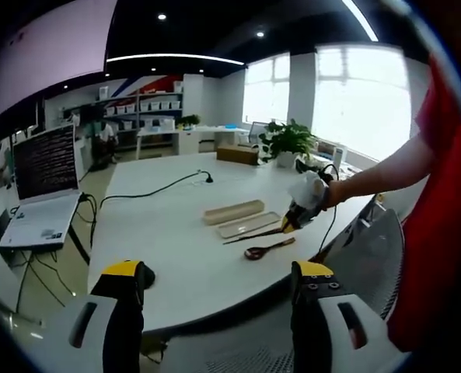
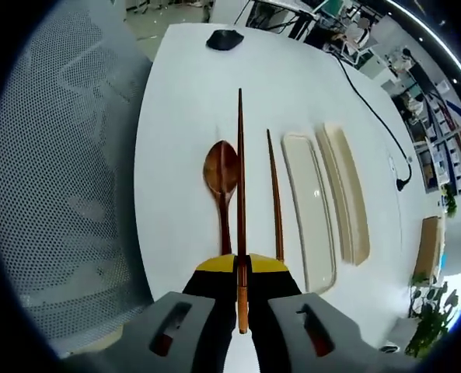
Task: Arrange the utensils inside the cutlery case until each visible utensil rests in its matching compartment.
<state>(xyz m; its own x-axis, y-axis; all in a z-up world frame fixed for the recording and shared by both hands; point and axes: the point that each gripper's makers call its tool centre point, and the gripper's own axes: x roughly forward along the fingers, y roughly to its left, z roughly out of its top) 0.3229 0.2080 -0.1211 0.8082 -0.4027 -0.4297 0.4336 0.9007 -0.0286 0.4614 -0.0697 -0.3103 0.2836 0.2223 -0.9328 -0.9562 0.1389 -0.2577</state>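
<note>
My right gripper (image 2: 242,263) is shut on a dark wooden chopstick (image 2: 240,179), which points away from me above the white table (image 2: 176,116). A wooden spoon (image 2: 221,175) lies just left of it and a second chopstick (image 2: 274,194) just right, both on the table. Further right lie the cream cutlery case's two long halves, one (image 2: 308,202) beside the other (image 2: 344,190), both empty. In the left gripper view, the right gripper (image 1: 302,208) hovers by the case (image 1: 234,211), near the spoon (image 1: 269,249). My left gripper (image 1: 218,272) stands open at the table's near edge, holding nothing.
A black mouse (image 2: 225,39) sits at the table's end. A mesh chair (image 2: 67,194) stands beside the table. A laptop (image 1: 43,186), a black cable (image 1: 148,190), a cardboard box (image 1: 238,154) and a potted plant (image 1: 286,141) lie further off.
</note>
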